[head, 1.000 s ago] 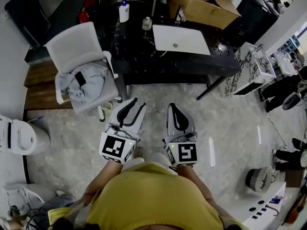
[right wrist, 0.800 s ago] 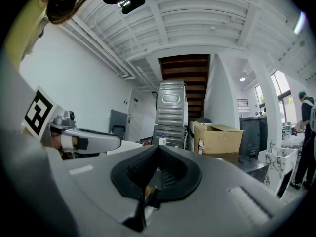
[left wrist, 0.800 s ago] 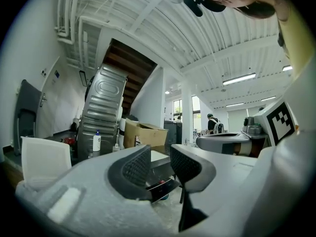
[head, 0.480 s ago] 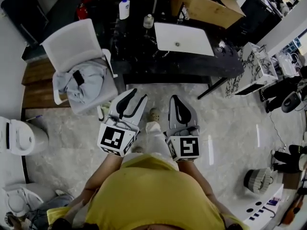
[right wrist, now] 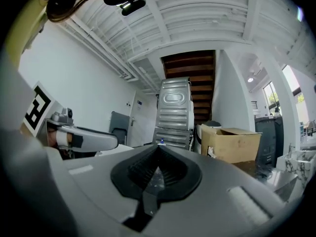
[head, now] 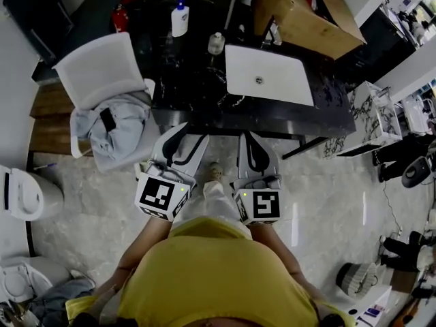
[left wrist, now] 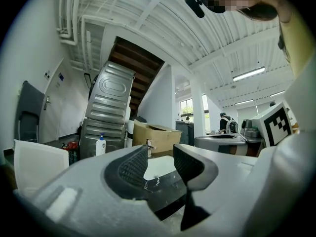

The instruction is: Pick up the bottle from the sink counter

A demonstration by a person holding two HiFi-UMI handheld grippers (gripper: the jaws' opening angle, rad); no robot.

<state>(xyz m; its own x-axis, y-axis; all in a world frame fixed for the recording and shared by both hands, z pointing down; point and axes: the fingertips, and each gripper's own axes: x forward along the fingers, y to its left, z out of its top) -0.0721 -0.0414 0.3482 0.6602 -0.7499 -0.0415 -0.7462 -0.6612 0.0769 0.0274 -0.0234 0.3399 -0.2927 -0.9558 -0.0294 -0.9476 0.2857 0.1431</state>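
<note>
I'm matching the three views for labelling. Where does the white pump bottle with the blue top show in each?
Head view: pump bottle at top, left of centre, on the dark counter.
Left gripper view: lower left, in front of the metal cabinet.
Right gripper view: only its blue top seems to show, near centre.
Shared landmark: the cardboard box, right of the bottle in all three.

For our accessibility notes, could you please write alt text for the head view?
Seen from above, a person holds the left gripper, its empty jaws just opening, and the shut right gripper facing a black sink counter bearing a white pump bottle.
</note>
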